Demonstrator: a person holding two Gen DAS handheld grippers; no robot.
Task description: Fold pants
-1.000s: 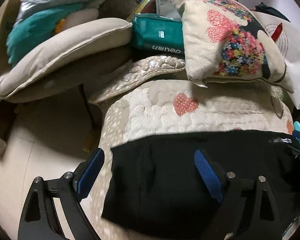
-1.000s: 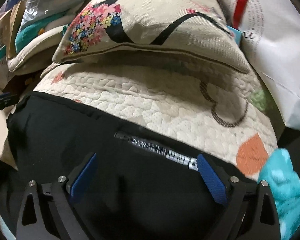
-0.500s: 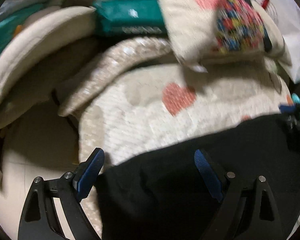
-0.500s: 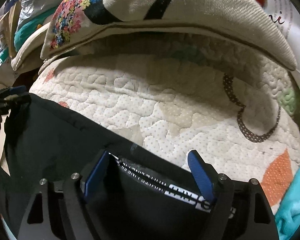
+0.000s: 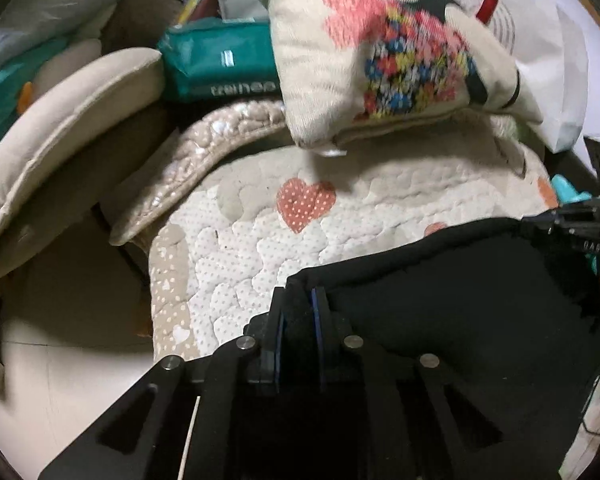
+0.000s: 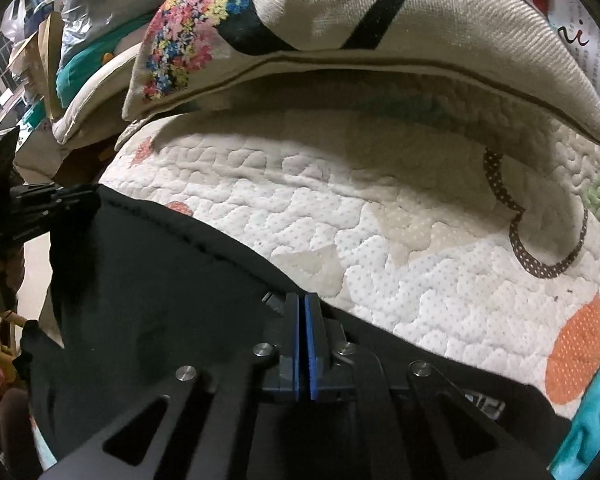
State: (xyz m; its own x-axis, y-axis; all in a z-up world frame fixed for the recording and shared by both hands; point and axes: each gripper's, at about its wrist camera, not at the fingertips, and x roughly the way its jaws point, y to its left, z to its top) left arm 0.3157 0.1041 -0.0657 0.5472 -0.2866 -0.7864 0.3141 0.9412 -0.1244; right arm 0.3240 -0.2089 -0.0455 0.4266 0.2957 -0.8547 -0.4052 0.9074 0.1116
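Black pants (image 5: 460, 300) lie across the near part of a quilted cream cover with heart patches (image 5: 284, 216). My left gripper (image 5: 298, 300) is shut on the pants' far left corner, with black cloth between the blue pads. My right gripper (image 6: 302, 308) is shut on the pants' (image 6: 160, 280) far edge, near the waistband. Each gripper shows at the edge of the other's view: the right one (image 5: 572, 224) at the far right, the left one (image 6: 40, 204) at the far left. The pants' near part is hidden under the grippers.
A flowered cream pillow (image 5: 380, 60) lies at the back of the quilt (image 6: 420, 240). A beige cushion (image 5: 60, 140), a teal packet (image 5: 220, 68) and bags are piled at the back left. A white paper bag (image 5: 548, 60) stands at the right. Light floor (image 5: 60, 340) lies at the left.
Both grippers have moved forward to the pants' far edge and closed on it; a second ago both were open above the cloth.
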